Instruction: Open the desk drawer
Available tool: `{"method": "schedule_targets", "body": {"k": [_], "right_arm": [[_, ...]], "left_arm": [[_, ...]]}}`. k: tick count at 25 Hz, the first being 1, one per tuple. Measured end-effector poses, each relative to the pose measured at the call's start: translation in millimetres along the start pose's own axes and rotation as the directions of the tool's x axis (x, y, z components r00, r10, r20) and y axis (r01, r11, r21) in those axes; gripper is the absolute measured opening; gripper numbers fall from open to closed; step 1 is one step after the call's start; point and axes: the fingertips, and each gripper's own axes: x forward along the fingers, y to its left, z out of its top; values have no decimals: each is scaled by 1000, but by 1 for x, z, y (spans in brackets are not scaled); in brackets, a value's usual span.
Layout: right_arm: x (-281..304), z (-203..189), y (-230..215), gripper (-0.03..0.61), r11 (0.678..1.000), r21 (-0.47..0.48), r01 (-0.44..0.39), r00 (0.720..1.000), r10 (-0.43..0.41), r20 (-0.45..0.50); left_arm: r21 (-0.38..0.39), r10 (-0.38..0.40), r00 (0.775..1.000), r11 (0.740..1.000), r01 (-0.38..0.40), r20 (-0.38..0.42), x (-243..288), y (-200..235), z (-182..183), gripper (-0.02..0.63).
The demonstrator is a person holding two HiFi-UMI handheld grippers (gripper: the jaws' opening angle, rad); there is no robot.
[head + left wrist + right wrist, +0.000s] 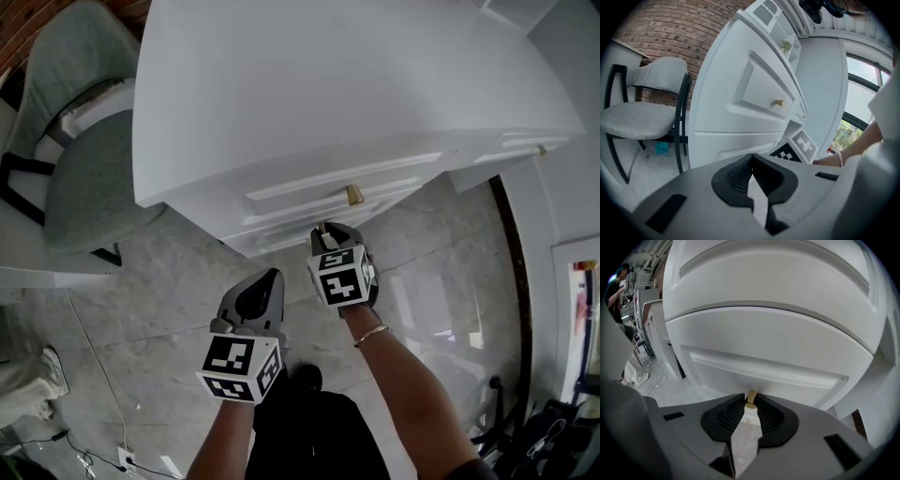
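- You stand on a pale marbled floor [450, 281] before one white desk [328, 84], with a brick wall [661, 33] behind it at the left.
- Your right gripper [751, 402] points down at the desk front. Its two jaws are clenched on the lower knob [751, 399], with a ribbed pad pressing each side of the small brass cylinder.
- In the head view, the right gripper [323, 231] has its tips against the lower drawer [281, 232], the lower of two drawer fronts stacked one above the other.
- Both drawers look closed.
- Just above sits the upper drawer [347, 178] with its own brass upper knob [354, 194], untouched.
- That makes two knobs in front of you. A third knob [541, 150], small and brass-coloured, shows far to the right on the desk front.
- Your left gripper [751, 158] is clenched on nothing, its jaw tips meeting with only floor and desk beyond them.
- The left gripper [272, 276] hangs over the floor, below and to the left of the right one and well apart from the desk.
- Each gripper carries one marker cube, two in all; the right one [342, 279] also shows in the left gripper view.
- One thin bracelet [371, 335] circles your right wrist.
- One grey padded chair [84, 178] with a black frame stands left of the desk.
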Motion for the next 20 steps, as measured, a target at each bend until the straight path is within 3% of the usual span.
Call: {"method": "schedule_targets", "body": {"k": [20], "right_arm": [[-43, -49, 13, 75, 998, 12, 65, 997, -65, -47]], "left_arm": [[-4, -18, 999, 1000, 17, -34, -28, -26, -7, 9]]}}
